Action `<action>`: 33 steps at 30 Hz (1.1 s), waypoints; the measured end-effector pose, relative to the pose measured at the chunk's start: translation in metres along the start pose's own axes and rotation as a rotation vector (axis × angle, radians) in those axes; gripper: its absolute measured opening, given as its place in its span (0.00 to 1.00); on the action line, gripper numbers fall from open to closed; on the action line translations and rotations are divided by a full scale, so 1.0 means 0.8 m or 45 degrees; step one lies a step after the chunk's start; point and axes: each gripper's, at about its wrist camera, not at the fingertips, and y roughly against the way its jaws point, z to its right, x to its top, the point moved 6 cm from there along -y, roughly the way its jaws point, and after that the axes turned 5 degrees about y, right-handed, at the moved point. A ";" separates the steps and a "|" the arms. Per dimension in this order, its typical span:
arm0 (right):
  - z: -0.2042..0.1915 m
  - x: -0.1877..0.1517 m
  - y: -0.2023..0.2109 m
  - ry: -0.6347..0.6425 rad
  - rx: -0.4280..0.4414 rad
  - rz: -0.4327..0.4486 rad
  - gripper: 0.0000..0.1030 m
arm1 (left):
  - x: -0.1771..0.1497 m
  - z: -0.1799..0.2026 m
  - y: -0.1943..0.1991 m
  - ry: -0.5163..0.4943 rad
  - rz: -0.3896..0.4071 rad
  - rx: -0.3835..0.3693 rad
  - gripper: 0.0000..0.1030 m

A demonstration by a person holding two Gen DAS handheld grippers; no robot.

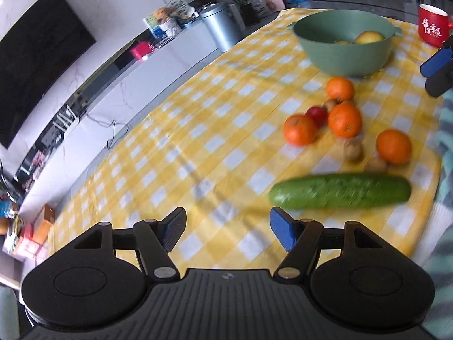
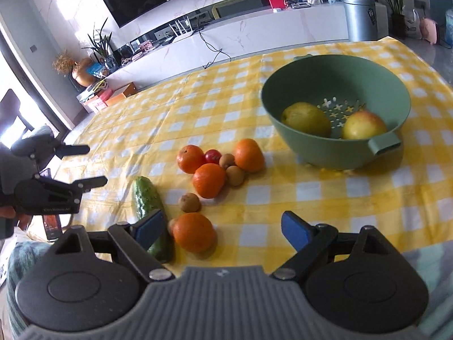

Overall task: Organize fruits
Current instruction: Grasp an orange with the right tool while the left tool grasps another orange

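Note:
A green colander bowl (image 2: pixel 320 153) stands on the yellow checked tablecloth (image 2: pixel 283 198) and holds a yellow pear (image 2: pixel 307 118) and an apple (image 2: pixel 363 125). It also shows in the left wrist view (image 1: pixel 342 53). Several oranges (image 2: pixel 209 180), small brown kiwis (image 2: pixel 235 175), a small red fruit (image 2: pixel 213 155) and a cucumber (image 2: pixel 147 198) lie in front of it. My right gripper (image 2: pixel 223 231) is open and empty, with the nearest orange (image 2: pixel 194 232) between its fingers. My left gripper (image 1: pixel 228 229) is open and empty, just left of the cucumber (image 1: pixel 339 191).
A red mug (image 1: pixel 433 25) stands at the far right beside the bowl. The table's near edge runs just under both grippers. Beyond the table are a white TV console (image 2: pixel 254 31), a metal bin (image 2: pixel 359 18) and plants.

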 end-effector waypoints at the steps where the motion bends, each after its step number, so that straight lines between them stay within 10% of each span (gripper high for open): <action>1: -0.004 0.000 -0.001 0.007 -0.003 0.004 0.84 | -0.009 -0.007 -0.003 0.020 0.000 -0.003 0.78; 14: -0.035 0.007 -0.034 0.064 -0.072 0.032 0.84 | -0.109 -0.082 -0.003 0.081 0.090 0.184 0.75; 33: -0.049 -0.010 -0.067 0.114 -0.123 -0.050 0.81 | -0.030 -0.071 0.040 0.087 0.276 0.063 0.77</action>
